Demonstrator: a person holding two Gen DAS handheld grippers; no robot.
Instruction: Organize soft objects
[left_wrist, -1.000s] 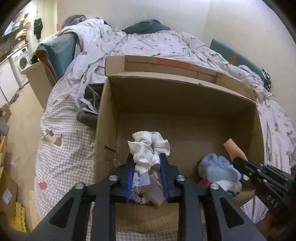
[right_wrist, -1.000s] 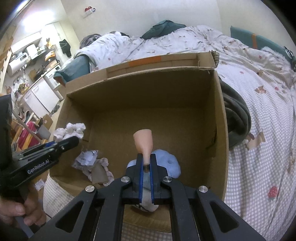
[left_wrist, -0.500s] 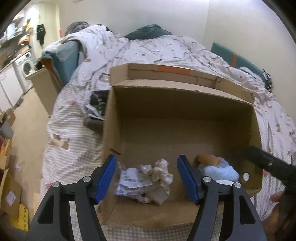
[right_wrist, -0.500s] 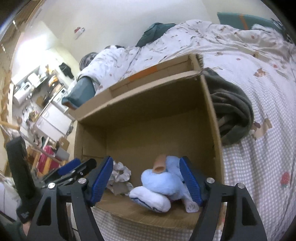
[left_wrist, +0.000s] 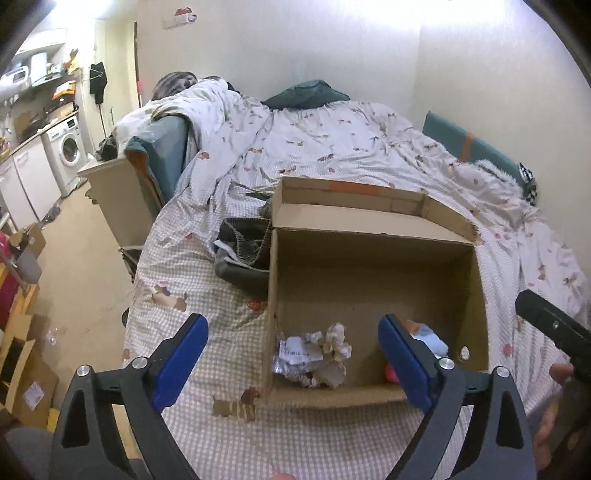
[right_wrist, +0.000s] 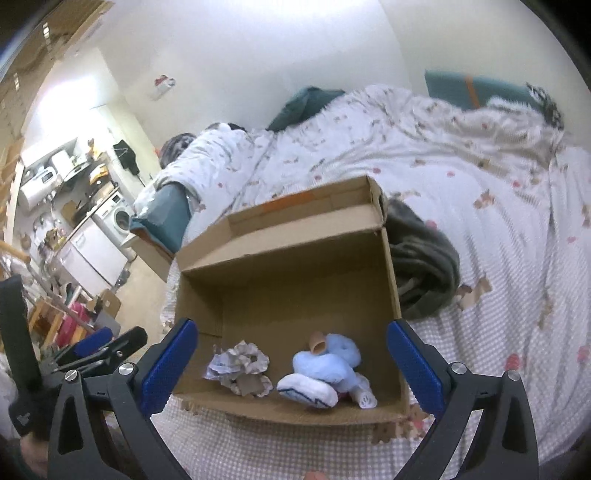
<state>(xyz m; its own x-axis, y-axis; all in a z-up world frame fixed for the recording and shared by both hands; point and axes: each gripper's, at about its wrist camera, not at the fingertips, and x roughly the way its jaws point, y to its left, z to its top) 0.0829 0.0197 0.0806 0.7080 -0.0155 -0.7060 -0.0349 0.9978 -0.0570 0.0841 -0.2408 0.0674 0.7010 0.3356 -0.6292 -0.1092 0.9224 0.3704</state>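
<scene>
We count one open cardboard box (left_wrist: 373, 280) on the bed (left_wrist: 332, 155), near the bed's foot edge, flaps up. Both tools hang above its near wall: left gripper (left_wrist: 291, 354) with jaws spread wide and nothing between them; right gripper (right_wrist: 291, 365) likewise released, jaws wide and bare. Inside the box, along the near wall, we log two clusters. Cluster one, at the near left corner: one crumpled whitish cloth bundle (right_wrist: 240, 367) with a printed tag showing on it. Cluster two, toward the near right corner: one pale blue plush (right_wrist: 332, 360), one white padded item with dark blue trim (right_wrist: 306, 386) lying against it, and one small peach-coloured tube-like piece (right_wrist: 318, 341) resting on top of the blue plush; a bit of red shows under the pile, identity not clear. The two clusters lie apart, with bare box floor between them. Outside the box we count one dark grey garment heap (right_wrist: 421, 266) on the bed, touching the box's right wall in the right wrist view. In the left wrist view one dark basket (left_wrist: 242, 251) holding clothes sits on the bed against the box's left wall. One washing machine (left_wrist: 66, 155) stands in the room beyond the bed.
</scene>
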